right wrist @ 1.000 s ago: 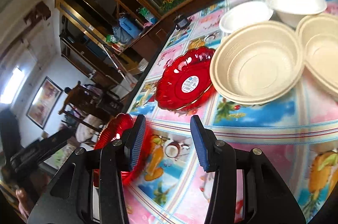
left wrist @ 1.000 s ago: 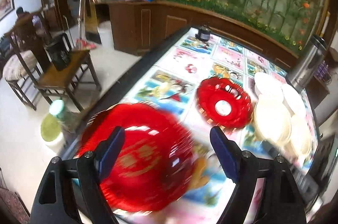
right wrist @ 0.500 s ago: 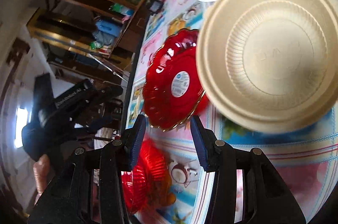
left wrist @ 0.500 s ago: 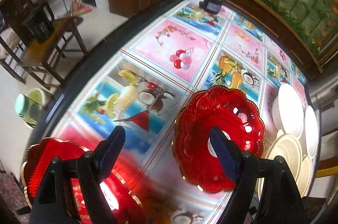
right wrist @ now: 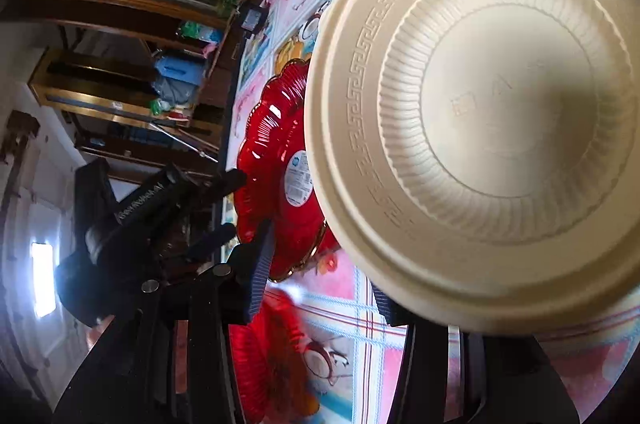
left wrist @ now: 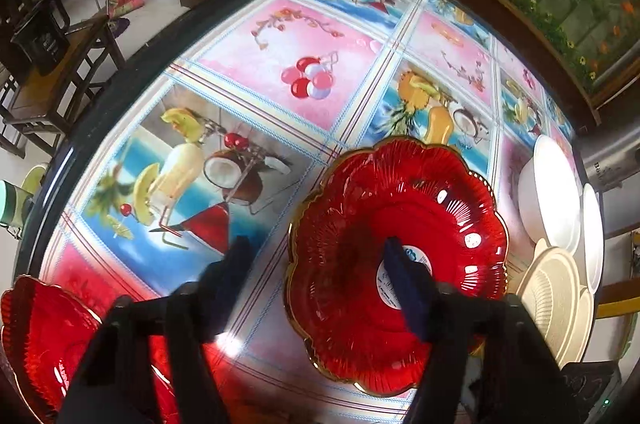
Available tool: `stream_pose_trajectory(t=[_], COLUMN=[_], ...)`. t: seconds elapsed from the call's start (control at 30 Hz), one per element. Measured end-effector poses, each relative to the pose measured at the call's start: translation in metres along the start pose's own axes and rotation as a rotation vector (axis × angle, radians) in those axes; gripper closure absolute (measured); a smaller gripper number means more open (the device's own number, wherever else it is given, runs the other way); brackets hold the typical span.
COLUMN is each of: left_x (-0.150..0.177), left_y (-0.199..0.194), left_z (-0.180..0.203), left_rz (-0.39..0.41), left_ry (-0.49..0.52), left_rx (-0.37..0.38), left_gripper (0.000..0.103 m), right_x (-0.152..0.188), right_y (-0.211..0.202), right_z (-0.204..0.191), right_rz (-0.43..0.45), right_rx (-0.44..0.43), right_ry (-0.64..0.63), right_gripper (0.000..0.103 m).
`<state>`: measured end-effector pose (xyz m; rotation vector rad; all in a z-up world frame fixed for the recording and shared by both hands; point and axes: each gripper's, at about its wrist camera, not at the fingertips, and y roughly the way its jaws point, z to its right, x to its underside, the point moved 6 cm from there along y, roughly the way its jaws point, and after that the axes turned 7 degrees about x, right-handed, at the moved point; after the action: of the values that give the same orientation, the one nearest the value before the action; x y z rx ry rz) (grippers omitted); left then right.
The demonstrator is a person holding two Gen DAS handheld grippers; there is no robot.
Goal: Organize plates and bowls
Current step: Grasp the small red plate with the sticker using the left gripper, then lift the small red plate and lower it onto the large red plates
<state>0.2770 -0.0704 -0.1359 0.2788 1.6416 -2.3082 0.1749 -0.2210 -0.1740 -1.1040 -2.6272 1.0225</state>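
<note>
The red plate with the white sticker lies flat on the worktop, and it now sits right under the left claw. A second ago that claw hung over the other red plate, which now lies at the lower left corner of the view, well apart from the stickered one. The left claw's jaws have just been closing: the left finger stands outside the plate's near rim, over bare cloth, and the right finger reaches in over the sticker, so the rim lies between them. The pads do not look pressed on it yet; the claw is part open, straddling the rim. I judge this to be the start of a pick of the stickered plate, probably to stack it with its twin.

To the right of that plate, the white bowls and the cream bowl crowd the worktop's edge. In the right wrist view the cream bowl has swelled to fill most of the frame, overlapping the red plate. The right claw is part open and has not changed width; its left finger shows beside the plate's rim, and its right finger is mostly hidden under the bowl's near rim. Whether it touches the bowl I cannot tell; nothing looks gripped.
</note>
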Motion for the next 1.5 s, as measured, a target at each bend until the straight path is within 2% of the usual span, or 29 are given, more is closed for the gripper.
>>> stream_pose_trajectory(t=[0.07,0.13,0.23,0.3,0.37,0.5,0.57,0.77,1.13,1.37,1.5], left_x=[0.002,0.003,0.004,0.005,0.007,0.008,0.009,0.004,0.013,0.038,0.059], left_y=[0.006,0.007,0.005,0.004,0.002,0.000,-0.005,-0.021,-0.074,-0.126,-0.153], left_z=[-0.002,-0.004,-0.008,-0.007,-0.007,-0.003,-0.004,-0.005,-0.011,-0.026,-0.054], left_rz=[-0.023,-0.019,-0.013,-0.019,-0.009,0.002,0.012,0.055,0.156,0.262,0.297], left_ry=[-0.002,0.001,0.002,0.006,0.012,0.043,0.052,0.063,0.096,0.137,0.133], left_rx=[-0.012,-0.027,-0.042,-0.031,-0.044,-0.069,-0.076,-0.083,-0.036,-0.031,-0.028], left_gripper=[0.059,0.066,0.077,0.082,0.083,0.085,0.089,0.090,0.090,0.090,0.089], right_x=[-0.001,-0.001,-0.001,-0.001,-0.001,0.000,0.001,0.007,0.015,0.049,0.080], right_y=[0.001,0.004,0.005,0.007,0.012,0.011,0.010,0.013,-0.016,-0.052,-0.062], right_z=[0.000,-0.006,-0.009,-0.008,-0.001,0.003,0.003,-0.006,-0.036,-0.068,-0.089], right_rz=[0.012,0.033,0.054,0.051,0.024,0.015,0.019,0.004,0.093,0.140,0.121], right_rx=[0.006,0.023,0.034,0.049,0.035,0.015,0.018,0.000,-0.070,-0.152,-0.181], right_ry=[-0.009,-0.062,-0.070,-0.070,-0.048,-0.042,-0.046,-0.085,-0.184,-0.252,-0.305], right_gripper=[0.058,0.058,0.058,0.066,0.088,0.090,0.089,0.089,0.089,0.089,0.089])
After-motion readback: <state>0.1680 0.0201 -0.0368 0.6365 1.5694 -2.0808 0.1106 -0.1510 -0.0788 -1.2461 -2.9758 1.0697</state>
